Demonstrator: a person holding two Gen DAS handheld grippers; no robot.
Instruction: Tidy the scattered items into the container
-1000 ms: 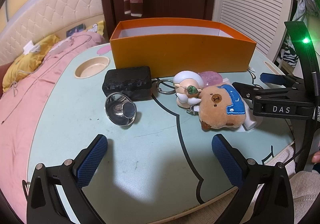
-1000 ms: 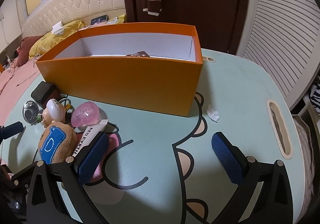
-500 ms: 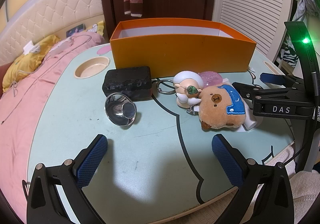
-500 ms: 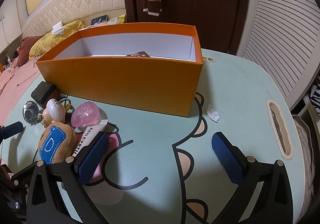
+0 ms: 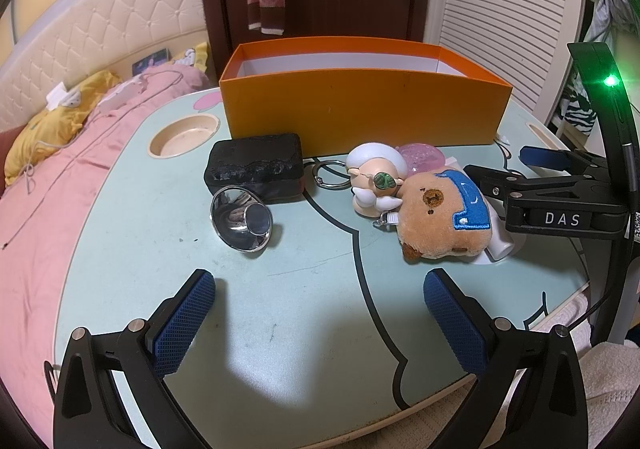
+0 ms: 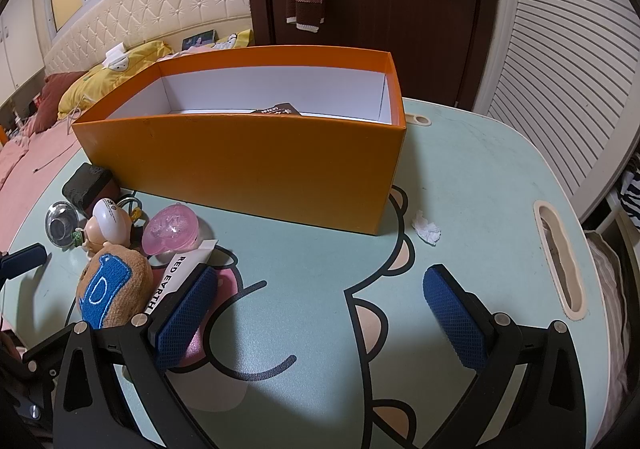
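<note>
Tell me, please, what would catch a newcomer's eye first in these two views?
The big orange box dominates the far middle of the mint cartoon table, open-topped and nearly empty. In front of it, toward the left claw's side, sits a cluster of small things: a brown plush toy with a blue patch, a black case and a shiny metal funnel. Both the left claw and right claw are open, holding nothing.

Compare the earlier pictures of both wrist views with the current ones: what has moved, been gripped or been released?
Nothing visibly changed. Both the left gripper and the right gripper remain open and empty, and the items stay on the table before the orange box.
</note>
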